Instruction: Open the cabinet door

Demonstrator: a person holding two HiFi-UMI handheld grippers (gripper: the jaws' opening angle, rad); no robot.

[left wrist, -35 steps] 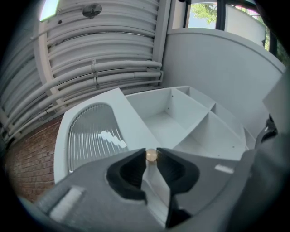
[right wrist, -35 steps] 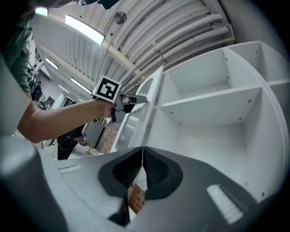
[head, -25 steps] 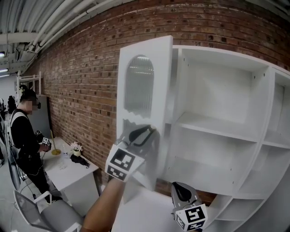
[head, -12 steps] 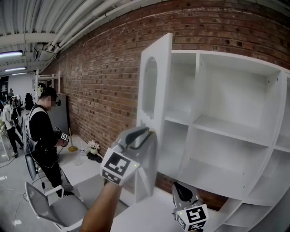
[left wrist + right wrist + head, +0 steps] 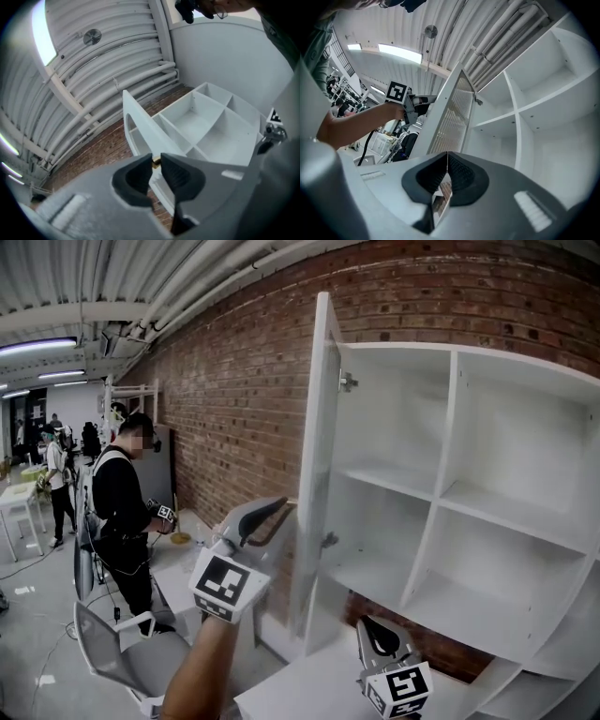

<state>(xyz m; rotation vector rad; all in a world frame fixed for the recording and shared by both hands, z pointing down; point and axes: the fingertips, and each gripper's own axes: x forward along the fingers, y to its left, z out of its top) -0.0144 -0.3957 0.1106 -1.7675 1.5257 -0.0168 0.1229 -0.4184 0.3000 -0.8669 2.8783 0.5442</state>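
The white cabinet [image 5: 450, 474] stands against the brick wall, its compartments bare. Its tall door [image 5: 319, 456] hangs wide open and shows almost edge-on in the head view, with a ribbed glass panel [image 5: 452, 119]. My left gripper [image 5: 279, 512] is at the door's outer face, about mid-height. A small brass knob [image 5: 156, 161] fills the narrow gap at its tips, and the jaws are closing on it. My right gripper [image 5: 380, 638] hangs low in front of the cabinet, apart from the door. In the right gripper view it [image 5: 447, 161] is shut and holds nothing.
A person in black [image 5: 127, 493] stands at the left, holding grippers, beside a white table [image 5: 173, 582]. A grey chair [image 5: 112, 657] sits below the left arm. A white surface [image 5: 309, 685] lies under the cabinet front. The brick wall [image 5: 234, 399] runs back to the left.
The door has swung from half-open to wide open, now nearly edge-on. My left gripper moved left and outward with its knob. The right gripper kept its place at the bottom of the head view.
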